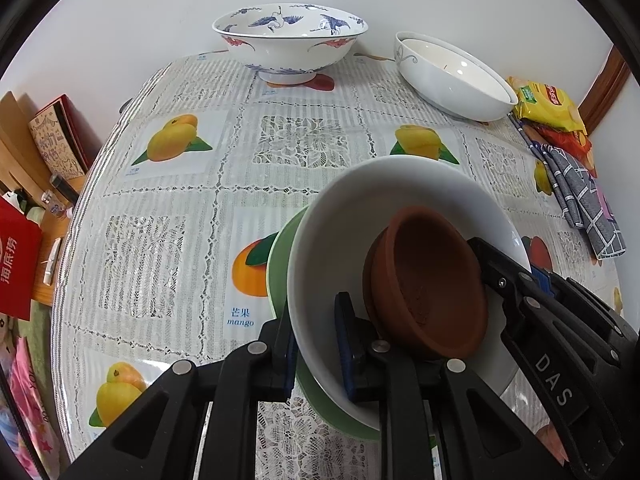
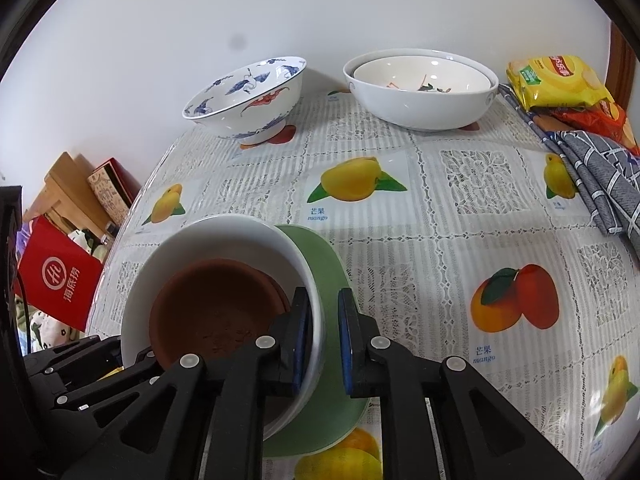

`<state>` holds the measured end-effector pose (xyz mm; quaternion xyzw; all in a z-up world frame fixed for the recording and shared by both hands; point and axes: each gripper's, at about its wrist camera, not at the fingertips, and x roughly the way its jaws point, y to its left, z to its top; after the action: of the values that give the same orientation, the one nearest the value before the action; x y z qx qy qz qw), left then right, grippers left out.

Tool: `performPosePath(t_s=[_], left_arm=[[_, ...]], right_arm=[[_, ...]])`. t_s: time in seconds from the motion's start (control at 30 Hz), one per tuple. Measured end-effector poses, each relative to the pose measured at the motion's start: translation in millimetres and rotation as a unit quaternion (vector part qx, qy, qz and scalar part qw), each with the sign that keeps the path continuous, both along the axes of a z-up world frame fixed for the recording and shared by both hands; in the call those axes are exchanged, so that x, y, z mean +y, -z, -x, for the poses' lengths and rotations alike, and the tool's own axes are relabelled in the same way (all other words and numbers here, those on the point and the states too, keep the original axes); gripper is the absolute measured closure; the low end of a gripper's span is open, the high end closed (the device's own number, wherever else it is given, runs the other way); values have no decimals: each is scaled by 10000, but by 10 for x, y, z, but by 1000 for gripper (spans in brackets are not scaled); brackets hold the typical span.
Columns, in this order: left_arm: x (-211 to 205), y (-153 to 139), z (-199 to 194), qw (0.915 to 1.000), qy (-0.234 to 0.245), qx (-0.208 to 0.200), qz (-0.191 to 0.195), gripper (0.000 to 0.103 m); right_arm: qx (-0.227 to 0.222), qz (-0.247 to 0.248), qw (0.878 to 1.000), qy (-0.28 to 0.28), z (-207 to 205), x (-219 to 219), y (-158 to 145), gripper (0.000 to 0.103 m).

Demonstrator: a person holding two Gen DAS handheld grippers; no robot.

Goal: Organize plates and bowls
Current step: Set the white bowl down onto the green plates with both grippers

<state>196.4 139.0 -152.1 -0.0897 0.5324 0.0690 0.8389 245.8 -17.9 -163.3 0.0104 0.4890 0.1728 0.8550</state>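
Note:
A stack of a green plate [image 1: 280,256], a white plate [image 1: 332,248] and a brown clay dish [image 1: 432,280] is held between both grippers. My left gripper [image 1: 316,344] is shut on the left rim of the green and white plates. My right gripper [image 2: 322,340] is shut on their right rim; it also shows in the left wrist view [image 1: 496,268]. The stack shows in the right wrist view too: green plate [image 2: 324,256], white plate [image 2: 224,232], brown dish [image 2: 212,304]. A blue-patterned bowl [image 1: 290,46] and nested white bowls [image 1: 452,76] stand at the far edge.
The table [image 1: 180,208] has a lace cloth with fruit prints. Snack bags [image 1: 548,108] and a grey checked cloth [image 1: 580,192] lie at the right edge. A red bag [image 1: 16,264] and boxes [image 1: 60,136] sit off the left edge. A white wall is behind.

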Motion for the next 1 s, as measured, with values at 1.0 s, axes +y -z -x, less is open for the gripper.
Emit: performPosePath(t_s=[1.0], left_arm=[[-37, -15, 50, 9994, 151, 296, 29, 85]], right_arm=[[60, -61, 9998, -173, 53, -19, -5, 90]])
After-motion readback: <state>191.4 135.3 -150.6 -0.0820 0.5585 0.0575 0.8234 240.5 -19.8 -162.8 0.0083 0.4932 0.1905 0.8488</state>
